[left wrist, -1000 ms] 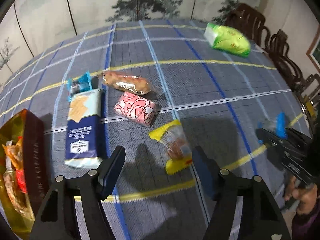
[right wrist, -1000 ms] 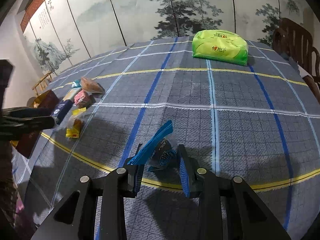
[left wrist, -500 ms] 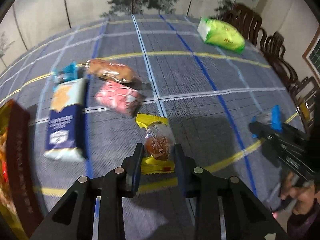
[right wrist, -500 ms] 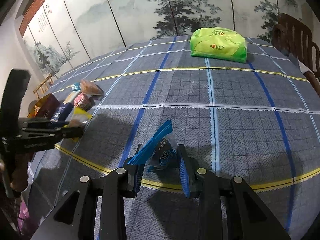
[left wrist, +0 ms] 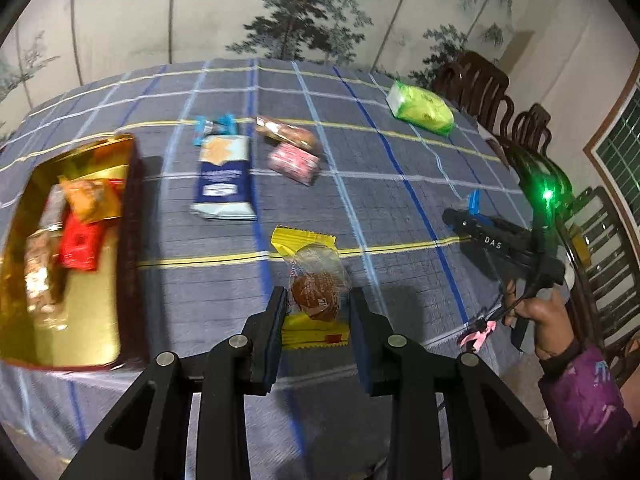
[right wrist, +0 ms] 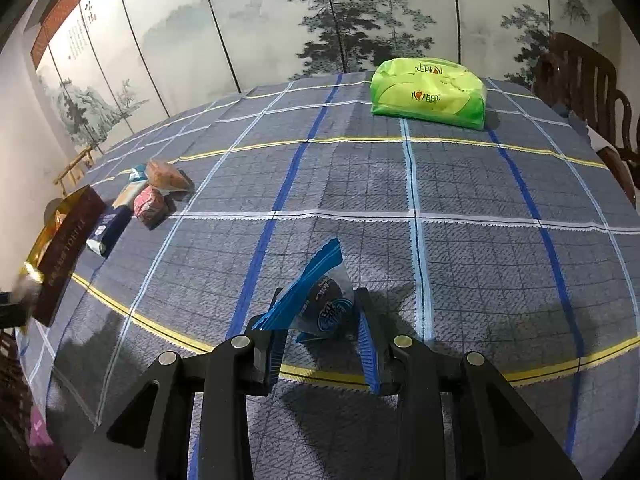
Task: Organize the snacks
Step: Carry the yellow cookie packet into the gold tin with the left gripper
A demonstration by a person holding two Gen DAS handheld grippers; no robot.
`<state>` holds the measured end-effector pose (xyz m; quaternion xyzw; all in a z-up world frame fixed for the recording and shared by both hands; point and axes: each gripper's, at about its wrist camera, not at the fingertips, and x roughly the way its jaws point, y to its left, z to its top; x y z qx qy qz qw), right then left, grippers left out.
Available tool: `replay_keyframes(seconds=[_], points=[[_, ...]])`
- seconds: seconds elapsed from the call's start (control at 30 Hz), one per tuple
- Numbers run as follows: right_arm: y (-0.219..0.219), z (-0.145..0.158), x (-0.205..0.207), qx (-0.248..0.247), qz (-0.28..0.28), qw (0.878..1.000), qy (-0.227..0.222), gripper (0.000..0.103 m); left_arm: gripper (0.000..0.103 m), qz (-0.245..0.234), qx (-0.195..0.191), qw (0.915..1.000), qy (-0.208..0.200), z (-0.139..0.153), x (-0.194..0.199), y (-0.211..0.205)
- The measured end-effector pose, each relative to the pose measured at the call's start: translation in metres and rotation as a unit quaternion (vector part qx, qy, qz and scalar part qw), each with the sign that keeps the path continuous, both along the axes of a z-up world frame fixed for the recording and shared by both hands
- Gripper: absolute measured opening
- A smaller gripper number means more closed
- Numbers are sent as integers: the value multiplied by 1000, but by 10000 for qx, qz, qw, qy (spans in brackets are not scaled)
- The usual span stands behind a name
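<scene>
Between the fingers of the left gripper (left wrist: pixel 318 308) sits one yellow-ended cake packet (left wrist: pixel 314 280), its clear middle pinched from both sides by the closed-in jaws and lifted clear of the checked tablecloth (left wrist: pixel 400 216). The right gripper (right wrist: pixel 322 330) likewise clamps one small blue-edged cookie packet (right wrist: pixel 320 300), jaws narrow against its sides, low over the cloth near a yellow stripe.

Out from the left gripper, four loose snacks lie in a cluster farther up the table: one long navy cracker pack (left wrist: pixel 224 178), one pink packet (left wrist: pixel 294 162) just beside it, one brown bread packet (left wrist: pixel 288 136) touching the pink one's far side, and one small blue wrapper (left wrist: pixel 214 126) at the cracker pack's far end. To the left stands one gold-lined box (left wrist: pixel 94 320) with dark red walls; it holds several snacks, among them one orange packet (left wrist: pixel 90 200) and one red one (left wrist: pixel 80 242), the rest too blurred to count.

One green tissue pack (right wrist: pixel 428 92) rests well apart at the far right side of the table. Two dark wooden chairs (left wrist: pixel 496 100) stand beyond that edge, before a painted screen (right wrist: pixel 320 16) of trees.
</scene>
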<state>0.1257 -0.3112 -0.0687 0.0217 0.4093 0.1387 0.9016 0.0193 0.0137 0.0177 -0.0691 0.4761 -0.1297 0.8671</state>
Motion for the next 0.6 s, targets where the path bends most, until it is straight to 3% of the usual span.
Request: replay_keyframes(seconds=[0.13,0.27,0.6], points=[[1,0,0,-58,-21,10000,-7,32,27,268,-45,9995,-159,14,-11,31],[1,0,0,-108,-24,9999,-15,32,27,546,167,9976,-399,23,-19,57],[4,0,-1,-288,-59,9996,-34,32,27,1118,541,9910,-492,13,-27,111]])
